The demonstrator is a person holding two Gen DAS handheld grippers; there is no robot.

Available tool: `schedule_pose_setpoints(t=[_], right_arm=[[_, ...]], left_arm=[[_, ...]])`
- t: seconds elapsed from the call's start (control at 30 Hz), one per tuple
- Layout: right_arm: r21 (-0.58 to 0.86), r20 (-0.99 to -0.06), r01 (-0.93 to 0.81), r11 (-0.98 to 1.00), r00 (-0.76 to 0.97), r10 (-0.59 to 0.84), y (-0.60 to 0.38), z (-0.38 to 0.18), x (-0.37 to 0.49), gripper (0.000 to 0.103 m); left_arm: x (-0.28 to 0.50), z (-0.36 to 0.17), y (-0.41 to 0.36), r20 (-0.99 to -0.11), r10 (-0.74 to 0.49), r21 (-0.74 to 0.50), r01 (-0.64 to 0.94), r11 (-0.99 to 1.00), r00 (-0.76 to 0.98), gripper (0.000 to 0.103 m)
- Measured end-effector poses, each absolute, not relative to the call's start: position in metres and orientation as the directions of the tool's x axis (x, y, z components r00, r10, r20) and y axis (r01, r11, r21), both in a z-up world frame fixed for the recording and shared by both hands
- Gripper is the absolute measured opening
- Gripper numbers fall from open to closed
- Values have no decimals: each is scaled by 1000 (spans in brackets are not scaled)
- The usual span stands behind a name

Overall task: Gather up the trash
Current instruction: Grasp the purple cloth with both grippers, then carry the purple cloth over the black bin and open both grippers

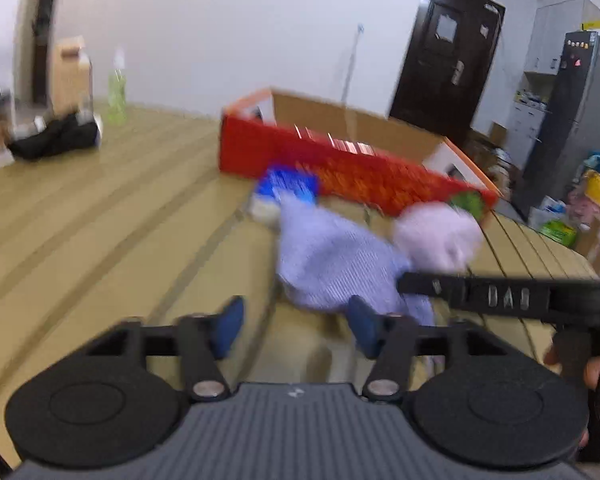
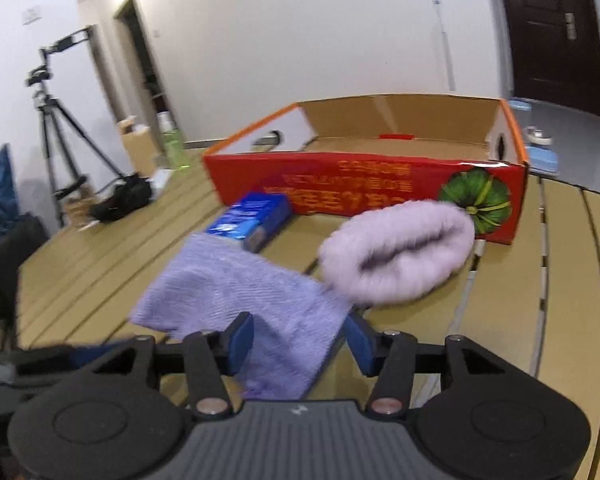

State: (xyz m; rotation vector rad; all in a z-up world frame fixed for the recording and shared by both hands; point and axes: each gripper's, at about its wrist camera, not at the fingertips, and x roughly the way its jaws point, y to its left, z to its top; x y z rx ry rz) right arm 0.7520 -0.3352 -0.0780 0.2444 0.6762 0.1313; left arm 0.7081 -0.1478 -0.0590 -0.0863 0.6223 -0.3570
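Right gripper jaws apart w/ lilac ribbed cloth between, left gripper spread over bare tabletop, red cardboard box behind.

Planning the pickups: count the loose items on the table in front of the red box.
3: purple cloth nearest, between the right gripper's fingers; fluffy pink piece by the box; blue packet behind the cloth. More may be hidden.
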Motion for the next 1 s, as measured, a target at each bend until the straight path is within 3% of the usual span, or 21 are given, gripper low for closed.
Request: schedule_pose_setpoints(t=[0.1, 0.17, 0.2, 0.23, 0.3, 0.33, 0.37, 0.53, 0.73, 1.0], right_arm=[[289, -610, -42, 956, 762, 218, -335, -82, 762, 53], [271, -608, -52, 961, 765, 213, -331, -85, 765, 51], [262, -611, -59, 963, 763, 213, -329, -85, 763, 49], [253, -618, -71, 965, 755, 218, -326, -88, 763, 44], [164, -616, -90, 982, 768, 173, -317, -91, 760, 32], [144, -617, -87, 986, 771, 158, -314, -90, 759, 16], [157, -618, -77, 984, 770, 159, -315, -91, 759, 8], [218, -599, -68, 973, 778, 189, -323, -88, 754, 4], [226, -539, -123, 966, 810, 229, -308, -43, 719, 4], [211, -518, -382, 899, 737, 435, -197, 5, 657, 4]], left_arm=[[728, -52, -152, -527, -404, -211, 345, 914, 748, 63], [740, -50, -154, -532, -422, -250, 340, 907, 734, 50], [745, -51, -157, -550, -428, -247, 350, 904, 717, 23], [745, -54, -160, -573, -413, -228, 346, 910, 708, 6], [745, -63, -159, -602, -401, -240, 322, 916, 690, 5], [745, -66, -156, -601, -404, -259, 311, 915, 689, 5], [744, -70, -152, -598, -411, -279, 302, 912, 688, 4], [732, -56, -140, -565, -439, -330, 297, 896, 699, 4], [686, -10, -114, -508, -456, -331, 323, 887, 731, 4], [567, 20, 4, -526, -292, -253, 181, 950, 799, 4]])
